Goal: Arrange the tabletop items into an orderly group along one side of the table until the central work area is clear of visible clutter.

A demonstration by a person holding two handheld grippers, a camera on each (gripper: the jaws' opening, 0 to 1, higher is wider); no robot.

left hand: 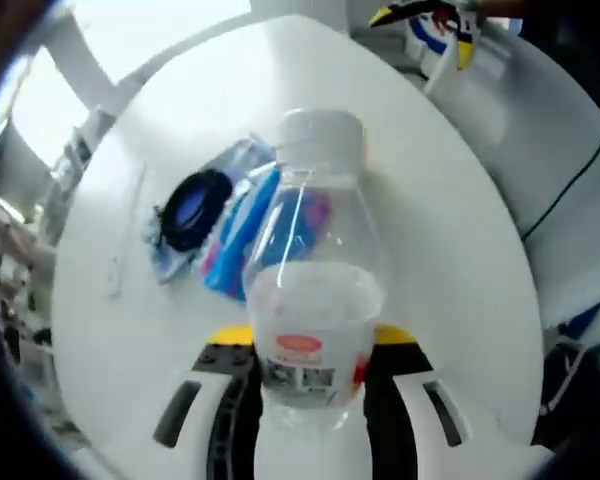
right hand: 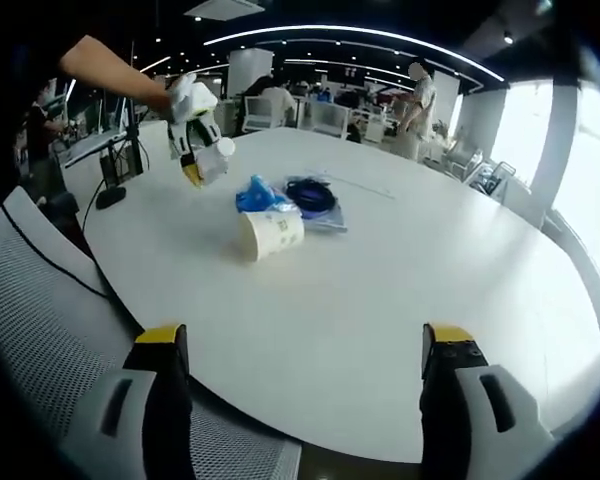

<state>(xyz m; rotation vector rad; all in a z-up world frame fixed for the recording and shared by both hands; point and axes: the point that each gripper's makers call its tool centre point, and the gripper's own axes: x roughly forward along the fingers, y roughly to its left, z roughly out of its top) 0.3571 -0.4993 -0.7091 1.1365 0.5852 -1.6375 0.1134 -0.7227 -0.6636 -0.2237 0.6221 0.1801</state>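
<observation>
My left gripper point(left hand: 312, 340) is shut on a clear plastic bottle point(left hand: 315, 250) with a white cap and a red-marked label, held above the white table point(left hand: 450, 260). Past the bottle lie a blue packet point(left hand: 242, 235) and a black coiled cable in a clear bag point(left hand: 192, 208). In the right gripper view the left gripper point(right hand: 195, 130), held by a hand, hovers with the bottle point(right hand: 213, 162) over the table's far left. A paper cup point(right hand: 270, 232) lies on its side next to the blue packet point(right hand: 257, 193) and the cable bag point(right hand: 312, 197). My right gripper point(right hand: 305, 340) is open, with nothing between its jaws, at the near table edge.
A grey mesh chair point(right hand: 40, 300) stands at the table's near left corner. White chairs point(left hand: 550, 130) line one side in the left gripper view. People and desks point(right hand: 410, 100) are beyond the far table edge. The white table point(right hand: 430, 260) is bare on its right half.
</observation>
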